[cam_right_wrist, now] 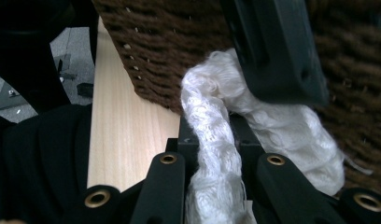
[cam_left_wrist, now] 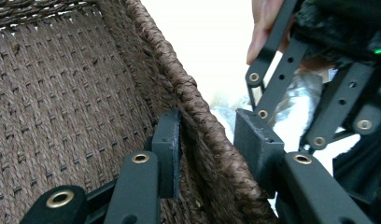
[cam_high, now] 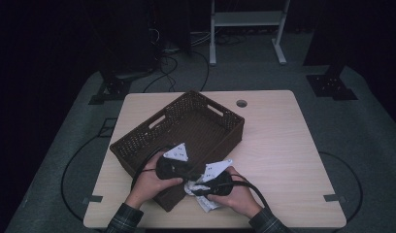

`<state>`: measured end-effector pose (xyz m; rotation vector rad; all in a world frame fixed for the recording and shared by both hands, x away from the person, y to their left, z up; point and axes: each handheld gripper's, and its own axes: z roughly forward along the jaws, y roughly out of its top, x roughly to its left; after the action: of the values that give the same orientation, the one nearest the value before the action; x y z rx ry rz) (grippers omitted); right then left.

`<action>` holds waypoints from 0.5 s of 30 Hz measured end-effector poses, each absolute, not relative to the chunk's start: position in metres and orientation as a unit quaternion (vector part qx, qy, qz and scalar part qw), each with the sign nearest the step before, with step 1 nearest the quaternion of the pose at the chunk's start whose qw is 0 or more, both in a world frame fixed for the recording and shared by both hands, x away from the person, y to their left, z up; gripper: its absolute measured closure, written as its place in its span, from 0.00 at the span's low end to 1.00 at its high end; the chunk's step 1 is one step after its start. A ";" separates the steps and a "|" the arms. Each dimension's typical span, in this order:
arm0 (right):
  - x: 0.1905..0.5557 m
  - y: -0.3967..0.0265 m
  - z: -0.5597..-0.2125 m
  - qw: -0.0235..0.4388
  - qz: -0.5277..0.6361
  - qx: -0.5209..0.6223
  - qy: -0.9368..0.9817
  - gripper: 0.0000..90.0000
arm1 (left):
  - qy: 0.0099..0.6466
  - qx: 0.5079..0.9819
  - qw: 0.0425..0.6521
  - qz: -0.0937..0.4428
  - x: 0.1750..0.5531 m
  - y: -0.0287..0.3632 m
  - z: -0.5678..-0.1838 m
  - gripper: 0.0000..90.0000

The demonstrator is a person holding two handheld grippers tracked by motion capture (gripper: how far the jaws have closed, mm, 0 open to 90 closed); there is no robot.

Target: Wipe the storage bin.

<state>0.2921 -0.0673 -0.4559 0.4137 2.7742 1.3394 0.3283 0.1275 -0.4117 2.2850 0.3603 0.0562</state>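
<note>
- A brown woven basket [cam_high: 186, 128] sits skewed on the pale wooden desk [cam_high: 278, 141], one corner pointing toward the person; cut-out handles show in two of its walls.
- In the high view both hands come in from the bottom edge, plaid sleeves at the wrists, and meet at the basket's near corner.
- The left hand [cam_high: 150, 182] holds the left gripper [cam_high: 173, 167] over the basket's near wall, a grey three-cornered plate on top of it.
- In the left gripper view the left gripper [cam_left_wrist: 205, 142] straddles the basket wall [cam_left_wrist: 202, 135]: one jaw lies inside the basket against the weave, the other outside. The inner jaw touches the wall; the outer one stands a little off it, so the jaws are part-way apart rather than clamped.
- The right hand [cam_high: 239, 194] holds the right gripper [cam_high: 206, 187] just beside the basket's outer wall, its plate tilted.
- A white fluffy cloth [cam_high: 202, 196] lies on the desk against the basket's near corner, under and between the two grippers.
- In the right gripper view the right gripper [cam_right_wrist: 214, 140] has its jaws drawn narrow on a twisted strand of the cloth [cam_right_wrist: 212, 140], which runs up between them; the rest of the cloth bunches against the basket's outside [cam_right_wrist: 179, 42].
- In that same view a jaw of the left gripper [cam_right_wrist: 272, 51] reaches down from the top, pressing at the upper part of the cloth beside the basket.
- In the left gripper view the right gripper's linkage [cam_left_wrist: 319, 93] and a fingertip [cam_left_wrist: 259, 28] show close by, with the cloth [cam_left_wrist: 291, 112] pale behind them.
- Black cables trail from both grippers across the desk's near edge.
</note>
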 end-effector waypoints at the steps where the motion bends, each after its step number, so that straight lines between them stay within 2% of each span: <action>1: 0.291 -0.067 -0.454 0.019 0.434 0.131 0.891 0.86 | 0.143 0.904 0.402 0.022 0.328 0.128 -0.412 0.68; 15: 0.278 -0.061 -0.435 0.022 0.468 0.105 0.877 0.86 | 0.141 0.905 0.402 0.022 0.329 0.128 -0.412 0.68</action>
<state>0.2779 -0.0609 -0.4348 0.3259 2.7190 1.4487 0.3286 0.1276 -0.4117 2.2864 0.3563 0.0560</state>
